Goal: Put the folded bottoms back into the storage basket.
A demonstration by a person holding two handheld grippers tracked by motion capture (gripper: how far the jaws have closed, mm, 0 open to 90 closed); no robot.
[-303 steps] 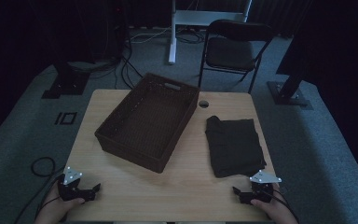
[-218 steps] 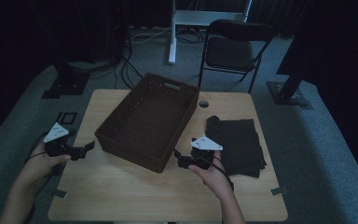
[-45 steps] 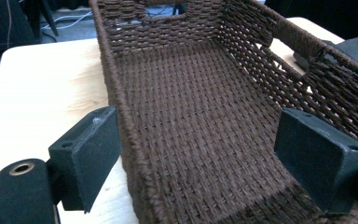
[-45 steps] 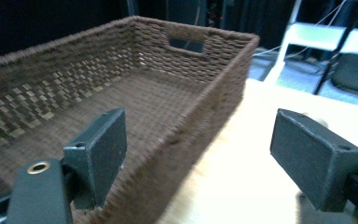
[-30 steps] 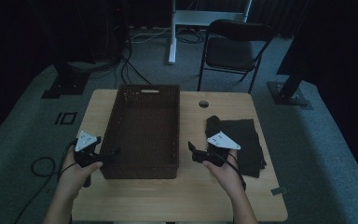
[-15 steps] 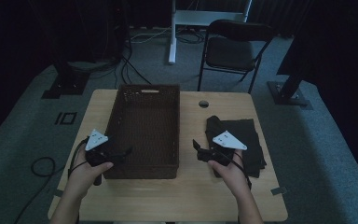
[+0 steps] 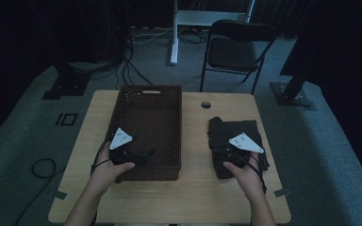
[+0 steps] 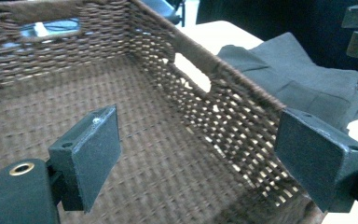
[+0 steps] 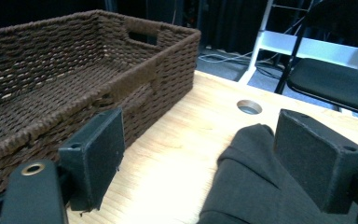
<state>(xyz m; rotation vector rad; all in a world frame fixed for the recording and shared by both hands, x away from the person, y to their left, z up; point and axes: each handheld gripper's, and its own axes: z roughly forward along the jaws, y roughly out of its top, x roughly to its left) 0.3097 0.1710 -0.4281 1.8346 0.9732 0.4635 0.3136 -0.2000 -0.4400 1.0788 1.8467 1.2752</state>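
A brown woven basket [image 7: 147, 96] stands on the left half of the wooden table [image 7: 195, 136], long side running away from me. My left gripper [image 7: 141, 157] hangs open over its near left part; the left gripper view looks into the bare basket [image 8: 168, 116], jaws wide apart and holding nothing. A folded dark cloth [image 7: 245, 129] lies on the right half of the table. My right gripper [image 7: 224, 150] hovers open above the cloth's near left corner. The right gripper view has the cloth [image 9: 256, 186] between and below its jaws and the basket [image 9: 74, 60] to the left.
A round cable hole [image 7: 206, 104] sits in the table between the basket and the cloth. A black folding chair [image 7: 238, 47] and a white desk frame [image 7: 207, 19] stand behind the table. Dark stand bases [image 7: 290, 94] rest on the carpet at both sides.
The basket was turned square to the table earlier. Over the last second my left gripper has moved right, over the basket's near part, and my right gripper has shifted slightly right over the cloth.
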